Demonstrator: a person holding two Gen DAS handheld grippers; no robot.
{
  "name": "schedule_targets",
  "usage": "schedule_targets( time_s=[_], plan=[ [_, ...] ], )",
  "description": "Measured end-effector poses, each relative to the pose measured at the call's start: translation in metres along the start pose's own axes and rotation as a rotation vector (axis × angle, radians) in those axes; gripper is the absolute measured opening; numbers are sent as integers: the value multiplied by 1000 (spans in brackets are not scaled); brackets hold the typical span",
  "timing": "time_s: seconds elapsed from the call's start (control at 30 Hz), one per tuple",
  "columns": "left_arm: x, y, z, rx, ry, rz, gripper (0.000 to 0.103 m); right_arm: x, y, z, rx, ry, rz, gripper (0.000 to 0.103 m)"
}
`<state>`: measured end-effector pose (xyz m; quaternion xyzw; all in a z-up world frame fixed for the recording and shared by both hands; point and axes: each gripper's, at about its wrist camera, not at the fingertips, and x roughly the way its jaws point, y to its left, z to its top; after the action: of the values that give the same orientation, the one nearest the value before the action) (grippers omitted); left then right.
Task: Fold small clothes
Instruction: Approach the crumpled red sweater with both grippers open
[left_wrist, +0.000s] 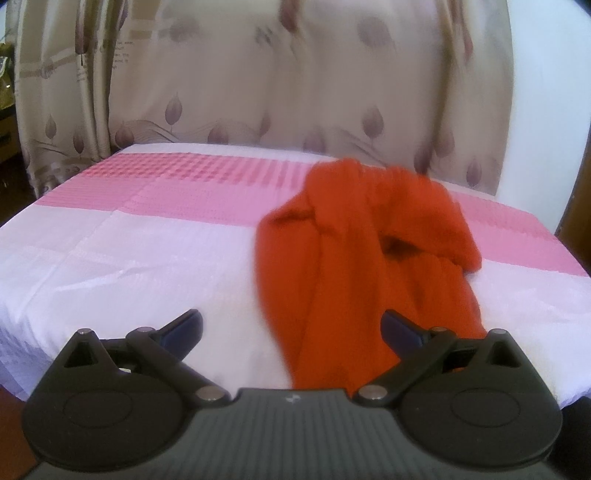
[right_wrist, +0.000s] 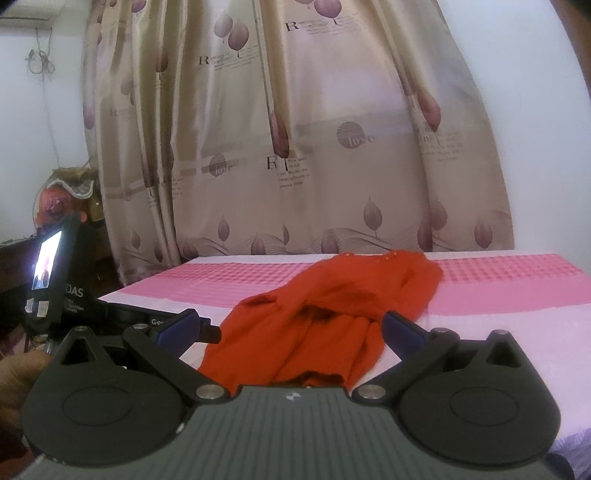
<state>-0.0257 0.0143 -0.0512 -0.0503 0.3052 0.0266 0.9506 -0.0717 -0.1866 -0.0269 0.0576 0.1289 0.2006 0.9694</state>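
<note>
**Q:** Looking across the table, what step is in hand?

**A:** The very start, I judge. A red garment (left_wrist: 369, 258) lies crumpled in a heap on a pink-and-white cloth (left_wrist: 129, 240), right of centre in the left wrist view, reaching from the near edge back toward the pink band. Nothing is folded yet.

**Q:** What are the grippers doing?

**A:** Both are spread wide and hold nothing. The left gripper (left_wrist: 291, 328) hovers at the near edge, the garment's near end between and below its fingers. The right gripper (right_wrist: 291, 328) faces the same heap (right_wrist: 332, 314) from the near side; whether either touches fabric I cannot tell.

**Q:** What does the next move call for?

**A:** Probably pinching two edges or corners and spreading the garment flat, since no hem is clearly laid out.

**Q:** Is there room?

**A:** Yes. The cloth left of the garment is bare. A curtain (right_wrist: 295, 147) hangs just behind the far edge, and the table's right edge falls away near the garment.
</note>
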Motion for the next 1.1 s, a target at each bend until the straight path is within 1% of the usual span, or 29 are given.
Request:
schedule_targets(
  time_s=[0.47,0.67,1.1],
  plan=[
    [-1,-5,-5,19,18,11,103,-2,0,-3,40,14,11,103],
    [1,-5,-9,25,37,8,103,-2,-2,-4,54,18,12,103],
    [8,-5,-14,39,63,29,103,-1,-5,-8,81,33,17,103]
  ],
)
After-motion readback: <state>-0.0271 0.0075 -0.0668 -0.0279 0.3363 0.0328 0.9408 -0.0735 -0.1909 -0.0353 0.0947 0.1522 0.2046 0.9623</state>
